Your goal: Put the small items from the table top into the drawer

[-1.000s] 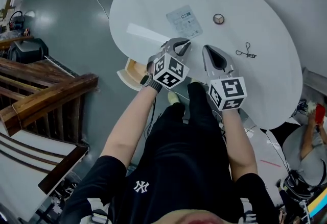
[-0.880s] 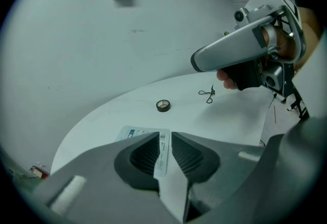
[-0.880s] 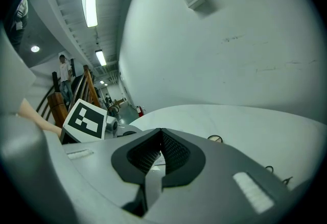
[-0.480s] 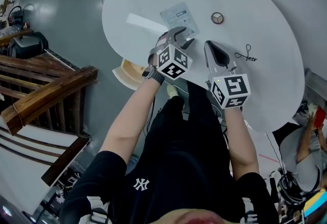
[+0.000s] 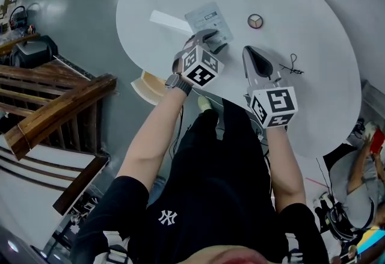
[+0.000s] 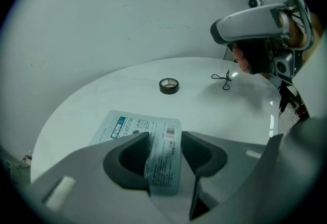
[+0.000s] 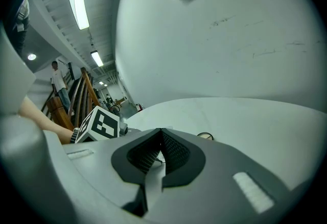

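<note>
Left gripper view: your left gripper (image 6: pixel 164 139) is standing with its jaws released and apart, straddling the near end of a flat printed packet (image 6: pixel 127 126). The packet is lying on the round white table (image 6: pixel 214 110). The left pad is sitting at the packet's edge and the right pad is standing clear of it, so nothing is being gripped. Beyond the packet, a small dark ring (image 6: pixel 169 85) is resting near the table's middle. A thin black wire loop (image 6: pixel 223 79) is lying to the ring's right. Your right gripper (image 7: pixel 161 139) is hovering beside the left one above the table's near edge, its jaws clenched together on nothing. In the head view, the open drawer (image 5: pixel 147 85) is showing below the table's rim on your left, apart from the packet.
</note>
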`<state>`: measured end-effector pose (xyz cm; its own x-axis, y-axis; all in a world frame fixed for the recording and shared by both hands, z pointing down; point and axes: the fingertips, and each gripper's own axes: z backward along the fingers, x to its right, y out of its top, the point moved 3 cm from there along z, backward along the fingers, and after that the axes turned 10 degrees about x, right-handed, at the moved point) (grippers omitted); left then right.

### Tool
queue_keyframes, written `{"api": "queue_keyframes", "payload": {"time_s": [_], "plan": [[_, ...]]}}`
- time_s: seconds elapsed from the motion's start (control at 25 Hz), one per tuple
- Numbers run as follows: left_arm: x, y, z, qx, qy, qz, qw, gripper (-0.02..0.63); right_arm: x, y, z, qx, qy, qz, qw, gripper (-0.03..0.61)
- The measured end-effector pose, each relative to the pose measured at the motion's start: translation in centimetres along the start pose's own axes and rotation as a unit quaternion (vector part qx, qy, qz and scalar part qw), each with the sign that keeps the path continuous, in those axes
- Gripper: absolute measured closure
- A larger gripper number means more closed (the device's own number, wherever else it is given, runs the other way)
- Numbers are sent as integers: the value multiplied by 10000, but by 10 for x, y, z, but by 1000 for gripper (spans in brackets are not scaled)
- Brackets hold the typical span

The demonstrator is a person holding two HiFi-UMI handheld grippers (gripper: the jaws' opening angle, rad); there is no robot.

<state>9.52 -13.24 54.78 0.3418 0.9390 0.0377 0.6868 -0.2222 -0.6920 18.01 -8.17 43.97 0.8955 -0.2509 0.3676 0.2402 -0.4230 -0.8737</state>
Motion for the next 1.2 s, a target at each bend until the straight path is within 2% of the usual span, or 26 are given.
{"api": "queue_keyframes", "payload": {"time_s": [0.28,0.4,0.44,0.48,0.52,0.96,1.2], "plan": [[-3,0,1,286,-216,462,9983,424,4,2,-3,-5,29,-23,10000,555],[-2,2,2,307,-309,519,9977,449,7,4,-4,-11,15,-48,10000,555],[1,2,2,296,-328,481,9979,474,6,3,-4,-13,15,-52,10000,555],[4,0,2,288,-318,440,9981,554,5,2,-5,-16,19,-51,10000,555],[5,-1,3,291,-281,423,9983,599,3,2,-5,-19,29,-47,10000,555],[9,-8,17,320,-236,437,9983,613,-13,-1,-11,-41,142,-9,9999,555],[14,-1,39,498,-115,360,9980,613,-20,-2,-10,-35,157,30,9999,555]]}}
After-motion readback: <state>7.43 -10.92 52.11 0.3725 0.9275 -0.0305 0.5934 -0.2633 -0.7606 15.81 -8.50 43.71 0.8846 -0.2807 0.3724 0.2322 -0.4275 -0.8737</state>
